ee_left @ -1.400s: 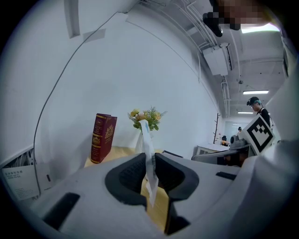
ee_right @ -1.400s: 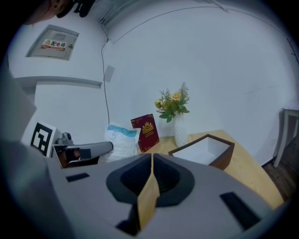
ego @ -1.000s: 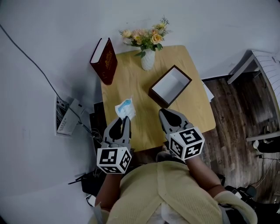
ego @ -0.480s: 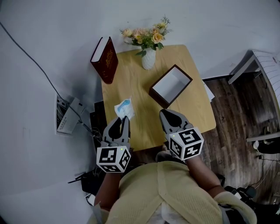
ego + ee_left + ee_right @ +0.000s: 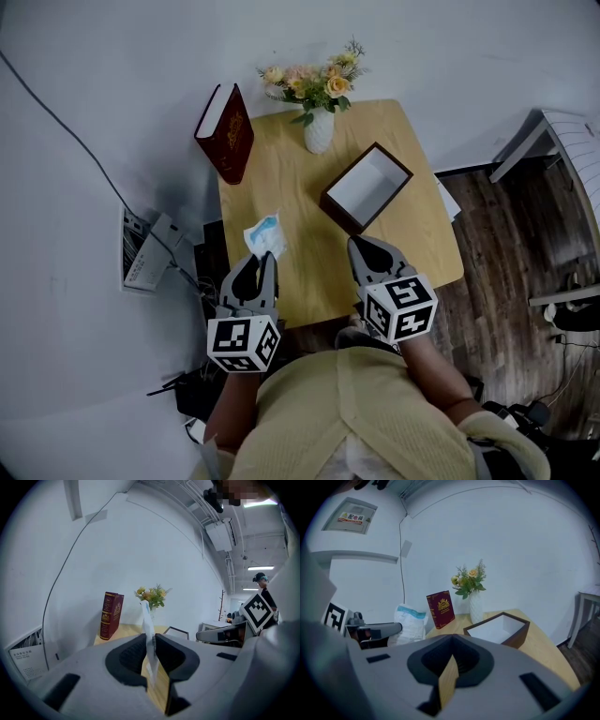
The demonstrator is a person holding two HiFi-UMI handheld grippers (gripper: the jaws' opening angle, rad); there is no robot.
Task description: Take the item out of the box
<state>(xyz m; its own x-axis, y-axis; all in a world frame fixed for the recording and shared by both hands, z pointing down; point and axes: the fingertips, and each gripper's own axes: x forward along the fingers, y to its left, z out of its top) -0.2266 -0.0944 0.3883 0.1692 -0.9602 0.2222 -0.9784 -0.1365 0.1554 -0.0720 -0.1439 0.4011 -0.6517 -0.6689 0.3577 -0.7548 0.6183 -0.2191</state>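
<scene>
In the head view, my left gripper [image 5: 266,258] is over the near left part of the table [image 5: 309,277]. It holds the white and blue packet [image 5: 264,232], which rises from the jaw tips close to the table's left edge. The box [image 5: 342,214] is open, with a white inside. It sits toward the right edge, well apart from the packet. My right gripper [image 5: 362,244] is at the near edge, just before the box and not touching it. A red book [image 5: 225,131] stands at the far left corner, with a vase [image 5: 319,129] of flowers beside it.

In the left gripper view, the jaws are narrow and pinch the packet [image 5: 148,620] by its lower part. It stands upright, seen edge-on.

In the right gripper view, the jaws are together and nothing is between them. The box [image 5: 513,637] lies ahead to the right, and the packet [image 5: 410,620] is to the left.
</scene>
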